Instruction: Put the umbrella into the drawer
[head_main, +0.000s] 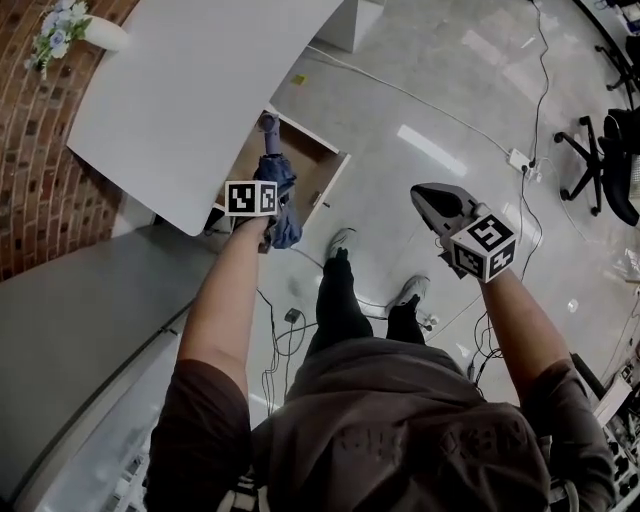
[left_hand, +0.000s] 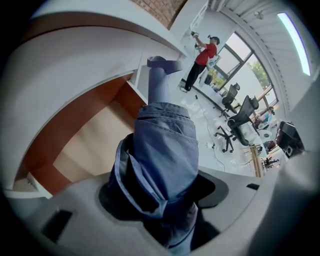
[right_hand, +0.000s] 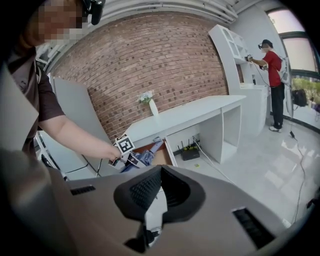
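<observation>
Left hand-held gripper (left_hand: 160, 192): clamped on the folded blue umbrella (left_hand: 165, 150). The fabric bunches between the jaws, which stand wide around it. The tool is pitched steeply down.

Umbrella: the handle end points away from the gripper, toward the open drawer (head_main: 312, 165). In the head view the handle sits over the drawer's far-left part and the loose fabric end hangs on the near side by the gripper. Cannot tell whether it touches the drawer bottom.

Drawer: pulled out from under the white worktop (head_main: 190, 90), wood-coloured inside. Nothing visible in the part that shows.

Right hand-held gripper (right_hand: 161, 172): closed and empty, pad tips meeting. It is held out over the floor, well to the right of the drawer and apart from the umbrella. Its view looks across at the left arm and the drawer.

Surroundings:
- Brick wall (head_main: 30, 170) on the left, behind the worktop.
- White vase with flowers (head_main: 95, 32) on the worktop's far-left end.
- Black office chair (head_main: 610, 150) at far right.
- Cables and a power strip (head_main: 519, 159) on the floor.
- A person in a red shirt (right_hand: 272, 65) stands at a white shelf far off.
</observation>
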